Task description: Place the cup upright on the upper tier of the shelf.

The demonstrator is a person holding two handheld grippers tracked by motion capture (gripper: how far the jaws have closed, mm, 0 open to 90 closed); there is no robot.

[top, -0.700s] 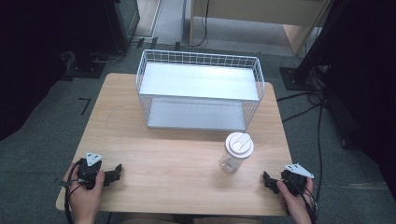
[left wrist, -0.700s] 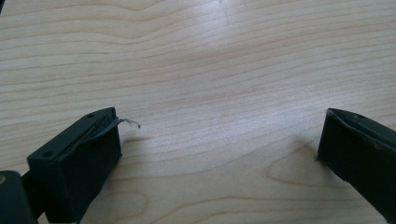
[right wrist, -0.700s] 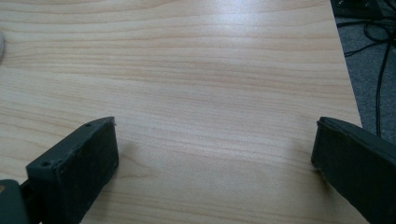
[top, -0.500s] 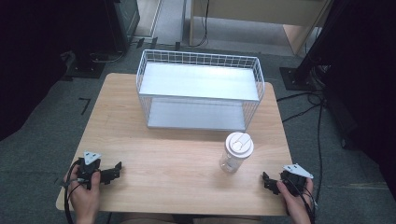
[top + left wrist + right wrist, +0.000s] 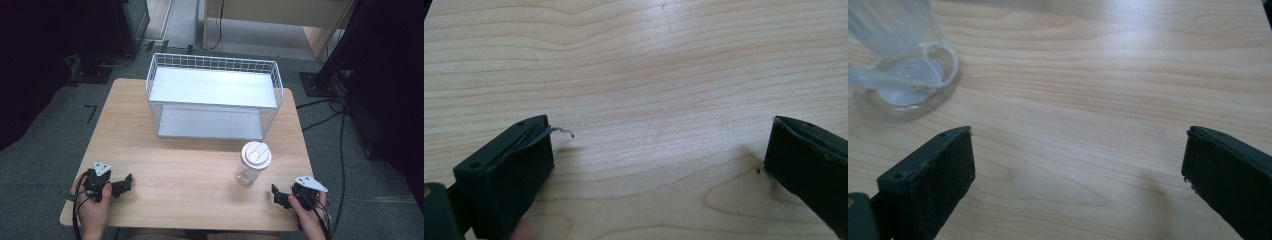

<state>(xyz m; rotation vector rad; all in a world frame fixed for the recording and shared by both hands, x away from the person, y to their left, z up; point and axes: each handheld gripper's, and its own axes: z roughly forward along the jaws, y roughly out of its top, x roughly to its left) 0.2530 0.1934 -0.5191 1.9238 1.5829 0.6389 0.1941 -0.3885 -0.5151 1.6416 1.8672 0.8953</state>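
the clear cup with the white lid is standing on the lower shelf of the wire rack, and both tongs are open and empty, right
Not quite. The clear cup stands on the table, in front of the wire rack, as the high view shows. The rest holds: the left tongs and right tongs are open and empty.

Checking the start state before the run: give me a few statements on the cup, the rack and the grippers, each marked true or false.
1. The clear plastic cup stands upright with its white lid on. True.
2. The cup sits inside the white wire rack. False: it stands on the wooden table, in front of the rack.
3. The right gripper is shut on the cup. False: its jaws are wide apart, holding nothing.
4. The left gripper is open over bare wood. True.
5. The rack's two shelves hold nothing. True.
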